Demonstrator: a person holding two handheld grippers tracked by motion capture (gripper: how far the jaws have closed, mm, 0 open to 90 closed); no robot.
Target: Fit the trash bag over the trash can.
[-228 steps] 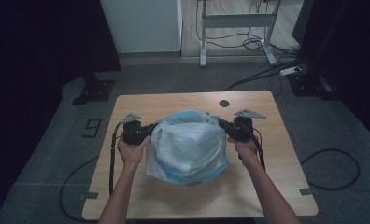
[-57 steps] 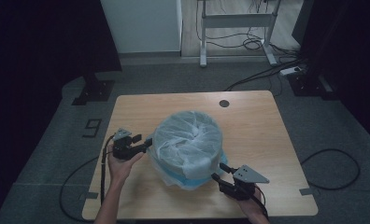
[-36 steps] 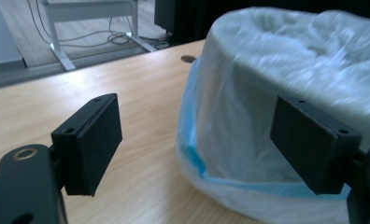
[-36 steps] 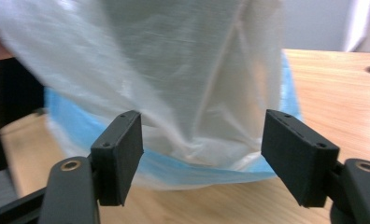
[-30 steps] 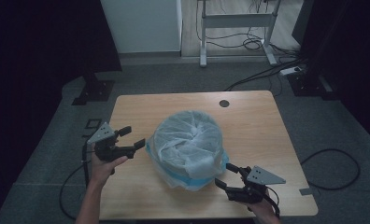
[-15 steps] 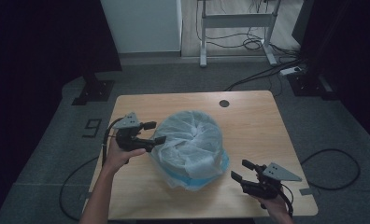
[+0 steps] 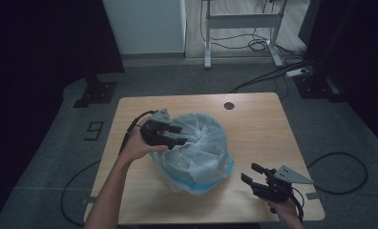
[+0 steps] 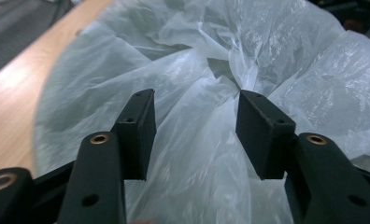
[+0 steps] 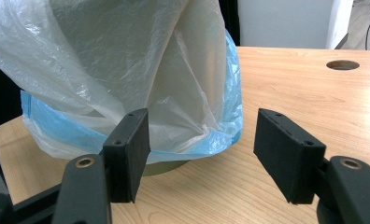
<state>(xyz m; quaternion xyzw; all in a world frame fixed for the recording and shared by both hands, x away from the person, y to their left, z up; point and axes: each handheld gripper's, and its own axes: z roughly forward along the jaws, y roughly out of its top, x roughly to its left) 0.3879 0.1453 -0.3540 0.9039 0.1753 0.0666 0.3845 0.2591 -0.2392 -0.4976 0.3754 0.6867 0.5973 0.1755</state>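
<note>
Item 1: bin (image 9: 167,167), round, draped in clear plastic bag (image 7: 196,143) with blue lower band (image 7: 196,183); stands mid tabletop (image 7: 258,129), slightly toward 7 o'clock of centre.

Item 2: left tongs (image 7: 177,135), at bag's 10 o'clock rim, jaws apart, crumpled film (image 8: 197,140) between them, not pinched.

Item 3: right tongs (image 7: 253,173), at 4 o'clock of bin, apart from bag, jaws spread wide, nothing held.

Item 4: round cable hole (image 7: 229,105), tabletop 12 o'clock edge.

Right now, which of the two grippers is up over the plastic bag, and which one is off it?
The left gripper is over the plastic bag, jaws open. The right gripper hangs apart near the table's front corner.
</note>
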